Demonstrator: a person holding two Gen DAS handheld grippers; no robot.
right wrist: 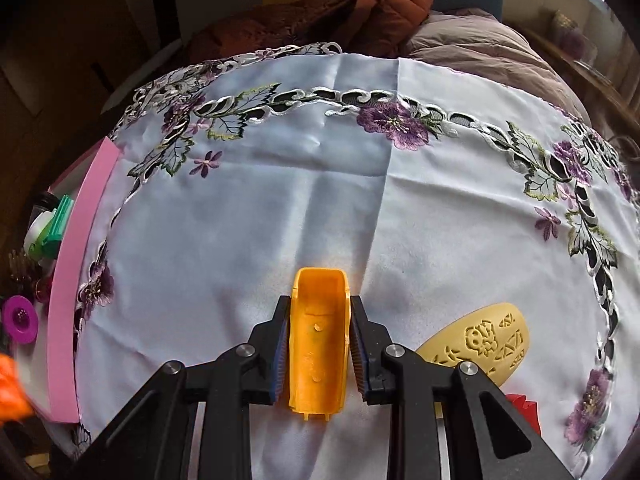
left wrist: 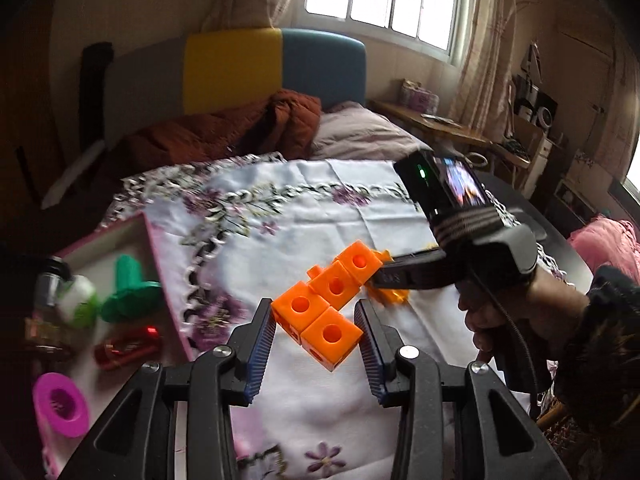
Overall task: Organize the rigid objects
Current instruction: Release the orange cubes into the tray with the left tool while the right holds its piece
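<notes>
In the left wrist view my left gripper (left wrist: 316,334) is shut on a cluster of joined orange cubes (left wrist: 326,302) and holds it above the white embroidered cloth (left wrist: 320,208). My right gripper (left wrist: 384,276) shows just behind the cubes, closed on a yellow-orange piece (left wrist: 394,294). In the right wrist view my right gripper (right wrist: 318,344) is shut on that yellow-orange plastic shell (right wrist: 318,344), low over the cloth (right wrist: 280,200). A cream carved oval piece (right wrist: 484,340) lies on the cloth to its right.
A pink-rimmed tray (left wrist: 132,236) sits at the left with a green piece (left wrist: 130,288) and a white-green bottle (left wrist: 78,300). A red object (left wrist: 126,348) and a magenta cup (left wrist: 60,404) lie in front of it. A red item (right wrist: 522,406) lies bottom right. A bed lies behind.
</notes>
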